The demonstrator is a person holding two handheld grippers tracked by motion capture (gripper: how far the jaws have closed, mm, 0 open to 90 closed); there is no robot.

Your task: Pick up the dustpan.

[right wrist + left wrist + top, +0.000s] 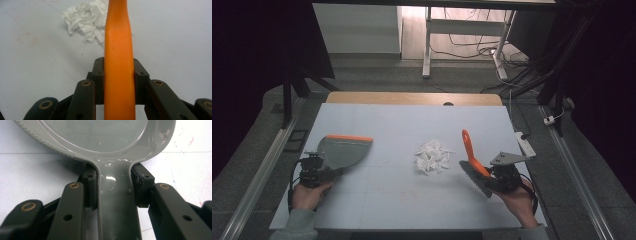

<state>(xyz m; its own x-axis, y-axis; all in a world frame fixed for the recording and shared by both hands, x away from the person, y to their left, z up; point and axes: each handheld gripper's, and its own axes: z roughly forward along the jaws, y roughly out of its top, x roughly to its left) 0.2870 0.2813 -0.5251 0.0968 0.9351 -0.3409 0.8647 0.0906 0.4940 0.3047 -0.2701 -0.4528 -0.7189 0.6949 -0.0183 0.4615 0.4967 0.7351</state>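
Note:
A grey dustpan [344,150] with an orange front lip lies on the white table top [402,120] at the left. My left gripper [324,174] is shut on its grey handle [116,205], and the pads [91,187] press on both sides of it. At the right, my right gripper [494,176] is shut on a brush [474,167] with a long orange handle [119,50], which points away over the table. A small heap of white paper scraps [433,156] lies between the dustpan and the brush; it is seen ahead and to the left of the orange handle as paper scraps [85,17].
A wooden table edge [412,98] runs behind the white top. A white power strip [524,142] lies at the right edge. Beyond the table are desk legs [427,45] and loose cables on the floor. Metal rails [267,165] flank both sides.

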